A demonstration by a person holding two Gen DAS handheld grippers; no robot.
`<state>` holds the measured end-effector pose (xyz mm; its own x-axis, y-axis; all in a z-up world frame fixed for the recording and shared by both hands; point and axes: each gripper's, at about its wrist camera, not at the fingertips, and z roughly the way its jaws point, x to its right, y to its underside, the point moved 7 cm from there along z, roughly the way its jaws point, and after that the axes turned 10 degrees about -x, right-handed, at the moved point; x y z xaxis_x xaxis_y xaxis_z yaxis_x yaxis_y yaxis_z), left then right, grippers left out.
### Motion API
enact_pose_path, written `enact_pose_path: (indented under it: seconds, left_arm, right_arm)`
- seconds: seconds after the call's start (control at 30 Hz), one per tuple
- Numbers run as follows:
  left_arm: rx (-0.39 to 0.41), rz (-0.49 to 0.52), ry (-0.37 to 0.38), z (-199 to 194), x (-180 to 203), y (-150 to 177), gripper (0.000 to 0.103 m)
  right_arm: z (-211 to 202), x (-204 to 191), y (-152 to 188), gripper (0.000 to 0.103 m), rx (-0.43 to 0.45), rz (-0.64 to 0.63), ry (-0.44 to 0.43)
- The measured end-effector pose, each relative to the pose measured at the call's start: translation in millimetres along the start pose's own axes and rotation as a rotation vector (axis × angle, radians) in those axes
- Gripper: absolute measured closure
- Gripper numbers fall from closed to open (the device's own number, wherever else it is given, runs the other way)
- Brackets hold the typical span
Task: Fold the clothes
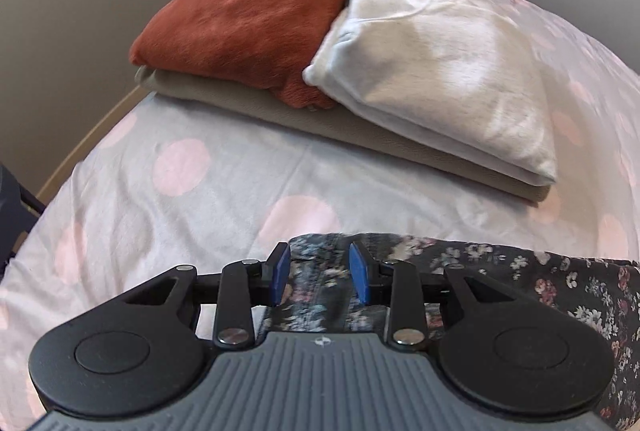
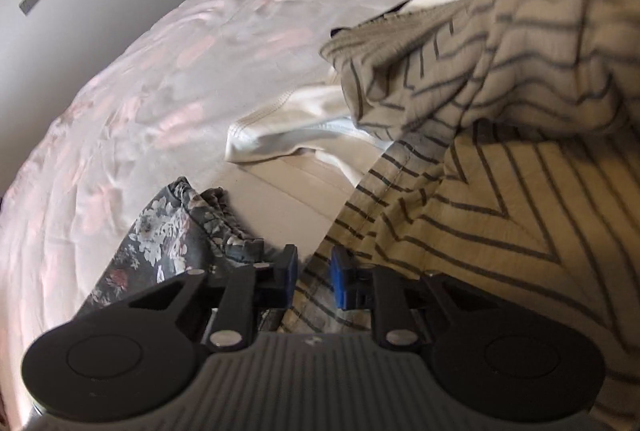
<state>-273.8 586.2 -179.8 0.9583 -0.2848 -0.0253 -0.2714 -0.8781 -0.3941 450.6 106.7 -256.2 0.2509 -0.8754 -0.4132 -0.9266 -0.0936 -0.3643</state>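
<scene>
Left tool (image 1: 320,273): blue pads stand apart with a moderate gap. The floral garment (image 1: 540,283) lies below and between them at the lower centre of the frame; the pads do not press on it. No grip is seen.

Right tool (image 2: 314,277): pads stand narrow, a slim gap between them. The edge of the striped garment (image 2: 500,191) runs through that gap at the lower centre of the frame. Whether the pads actually pinch the cloth cannot be told; the view is blurred.

Bed (image 1: 160,191), with a pale sheet bearing pink dots, carries all items. In the left view, upper centre, a folded stack sits: a rust garment (image 1: 248,19) and a white garment (image 1: 440,71) side by side and touching, both on a beige piece (image 1: 360,135).

In the right view, the floral garment (image 2: 160,239) lies crumpled at lower left, just beside the left finger. The striped garment fills the right half, heaped over a white cloth (image 2: 288,135) at centre.
</scene>
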Motion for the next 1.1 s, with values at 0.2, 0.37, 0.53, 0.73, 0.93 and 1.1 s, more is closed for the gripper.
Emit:
enact_pose_path:
  seconds: [0.2,0.37,0.53,0.73,0.93,1.1]
  left_arm:
    - [0.011,0.059,-0.002,-10,27,-7,0.072]
    - [0.012,0.092,-0.001,-16,41,-4,0.072]
    - [0.030,0.107,-0.020,-30,42,-5,0.072]
    - [0.061,0.076,-0.028,-48,29,-10,0.072]
    - [0.068,0.064,-0.041,-53,22,-10,0.072]
    - [0.053,0.043,-0.033,-44,23,-7,0.066]
  right_arm:
    - [1,-6,5,0.080,-0.030,0.031,-0.140]
    - [12,-14,13,0.081,-0.044,-0.009,-0.119]
    - [-11,-23,7,0.092,0.045,-0.074,-0.086]
    - [-21,-17,8,0.092,0.100,-0.182,0.070]
    - [-9,9,11,0.088,0.030,-0.125,0.013]
    - [-43,2,-7,0.076,0.127,-0.182,0.017]
